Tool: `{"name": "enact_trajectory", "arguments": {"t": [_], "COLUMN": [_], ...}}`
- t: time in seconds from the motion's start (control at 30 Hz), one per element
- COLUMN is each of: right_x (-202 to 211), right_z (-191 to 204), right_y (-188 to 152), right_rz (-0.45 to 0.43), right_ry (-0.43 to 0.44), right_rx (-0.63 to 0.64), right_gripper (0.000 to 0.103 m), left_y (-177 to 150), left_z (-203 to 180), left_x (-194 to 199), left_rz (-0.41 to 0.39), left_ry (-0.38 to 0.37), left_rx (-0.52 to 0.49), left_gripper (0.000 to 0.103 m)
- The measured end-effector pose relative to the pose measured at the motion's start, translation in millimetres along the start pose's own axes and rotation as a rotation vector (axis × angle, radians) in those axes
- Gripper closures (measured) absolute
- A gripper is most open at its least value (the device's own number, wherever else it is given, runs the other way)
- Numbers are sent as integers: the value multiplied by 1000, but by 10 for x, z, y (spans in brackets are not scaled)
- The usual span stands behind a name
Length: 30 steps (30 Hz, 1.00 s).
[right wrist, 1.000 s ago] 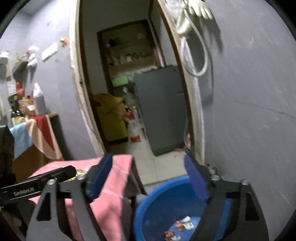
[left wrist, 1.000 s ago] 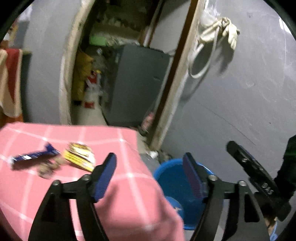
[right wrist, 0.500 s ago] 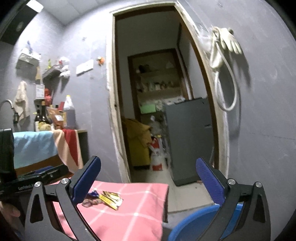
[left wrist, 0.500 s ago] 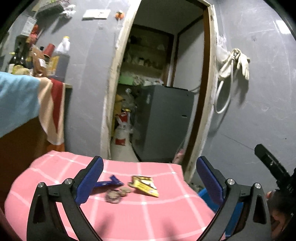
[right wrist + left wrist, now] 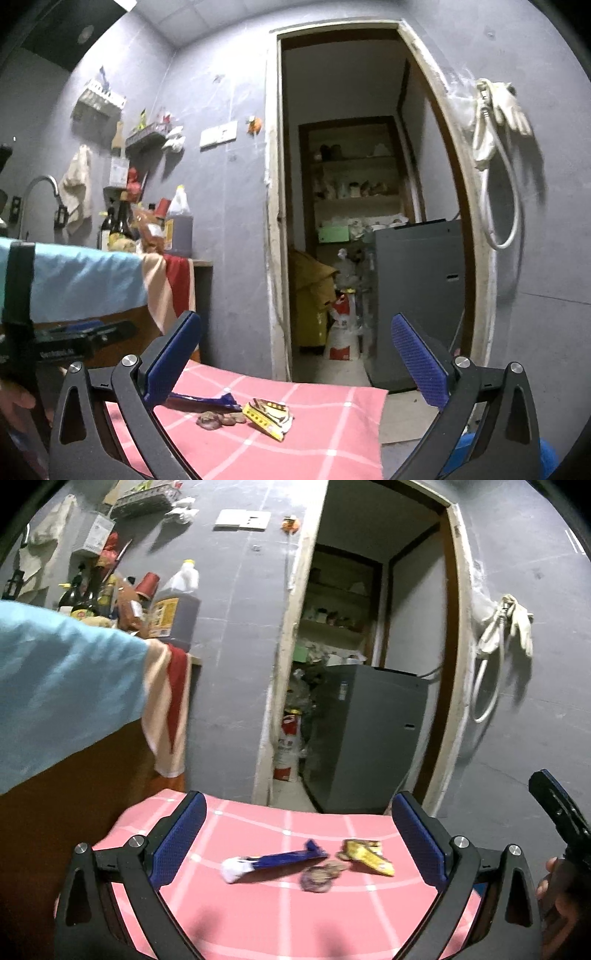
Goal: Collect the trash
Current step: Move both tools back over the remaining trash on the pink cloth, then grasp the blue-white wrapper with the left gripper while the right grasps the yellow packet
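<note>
Below, both the left gripper (image 5: 299, 834) and right gripper (image 5: 295, 354) gape over crinkled wrappers (image 5: 275, 862); only the right view's lower-right corner shows the blue tub (image 5: 543, 454)

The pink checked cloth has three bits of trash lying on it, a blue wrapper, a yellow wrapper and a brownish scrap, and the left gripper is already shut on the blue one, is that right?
Not quite. The left gripper is open and holds nothing; the left wrist view shows its jaws spread wide, with the blue wrapper lying loose on the pink checked cloth. The yellow wrapper and brownish scrap do lie beside it.
</note>
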State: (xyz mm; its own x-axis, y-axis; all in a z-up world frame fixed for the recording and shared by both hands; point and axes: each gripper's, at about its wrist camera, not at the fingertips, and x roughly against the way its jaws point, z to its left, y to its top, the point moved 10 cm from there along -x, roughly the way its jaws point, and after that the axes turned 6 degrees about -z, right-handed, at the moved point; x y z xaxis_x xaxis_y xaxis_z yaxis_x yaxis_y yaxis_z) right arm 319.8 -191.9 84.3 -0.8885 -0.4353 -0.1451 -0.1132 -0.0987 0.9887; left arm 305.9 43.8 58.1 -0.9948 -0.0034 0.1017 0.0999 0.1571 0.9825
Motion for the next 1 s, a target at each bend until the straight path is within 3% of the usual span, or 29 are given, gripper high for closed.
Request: {"name": "enact_trajectory", "arguments": {"t": [0.2, 0.47, 0.73, 0.87, 1.0], "right_x": [-350, -790, -1100, -1165, -1200], "right_z": [164, 130, 5, 71, 156], "right_y": [-266, -810, -1407, -1622, -1701], "right_rz": [108, 367, 690, 791, 835], "right_ry": [35, 7, 20, 41, 62], "right_rx": [2, -42, -171, -170, -147], "right_gripper": [0, 0, 0, 0, 1], "left_y": [-120, -531, -789, -888, -1012], "left_z": [324, 645, 683, 631, 532], "left_x": [-117, -449, -700, -804, -858], "left_rz": [60, 282, 438, 488, 532], "left_ry": [36, 89, 58, 28, -13], "left_rx": [12, 51, 72, 26, -30], "left_gripper": [5, 5, 5, 6, 21]}}
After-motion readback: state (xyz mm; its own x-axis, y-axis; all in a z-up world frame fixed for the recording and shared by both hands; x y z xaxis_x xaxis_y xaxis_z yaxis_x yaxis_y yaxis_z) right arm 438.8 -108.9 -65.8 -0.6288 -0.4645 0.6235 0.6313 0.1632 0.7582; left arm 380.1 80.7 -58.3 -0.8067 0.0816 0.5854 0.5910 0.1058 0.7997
